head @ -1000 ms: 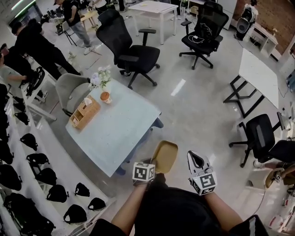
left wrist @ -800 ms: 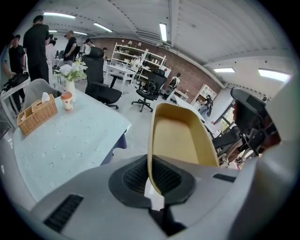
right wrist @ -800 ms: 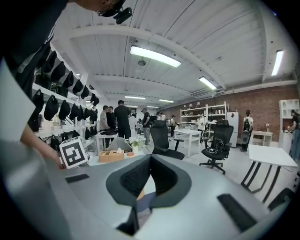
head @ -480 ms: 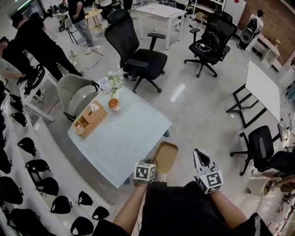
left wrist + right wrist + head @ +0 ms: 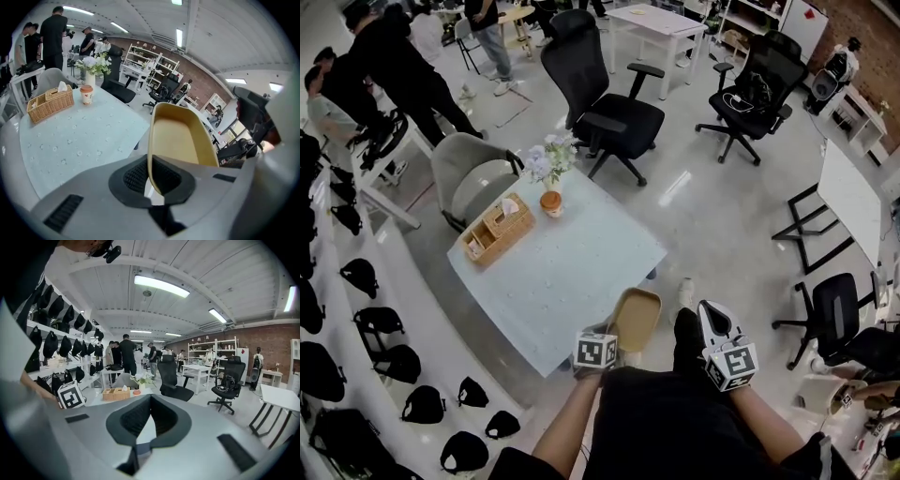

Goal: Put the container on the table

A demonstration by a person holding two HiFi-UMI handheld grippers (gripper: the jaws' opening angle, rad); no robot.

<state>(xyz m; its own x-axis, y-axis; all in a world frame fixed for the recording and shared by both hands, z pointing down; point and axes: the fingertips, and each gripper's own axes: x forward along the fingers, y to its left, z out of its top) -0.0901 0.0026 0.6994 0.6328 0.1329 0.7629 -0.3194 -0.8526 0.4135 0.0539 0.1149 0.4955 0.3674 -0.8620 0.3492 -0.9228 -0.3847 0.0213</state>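
Container [image 5: 636, 319]: tan, thin-walled, judged light and rigid, prob. plastic. It is pinched at the near rim by left gripper [image 5: 149, 174], jaws closed on the wall, and held just off the near corner of table [image 5: 572, 272]. Right gripper [image 5: 711, 317] is seen closed, nothing betw. jaws. Basket [image 5: 497, 230], cup [image 5: 550, 202] and flowers [image 5: 546, 159] are grouped at the far side; no obstruction noted on the near half.

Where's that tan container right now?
Head view, lower centre: the container is pinched in the left gripper, just off the near edge of the table.
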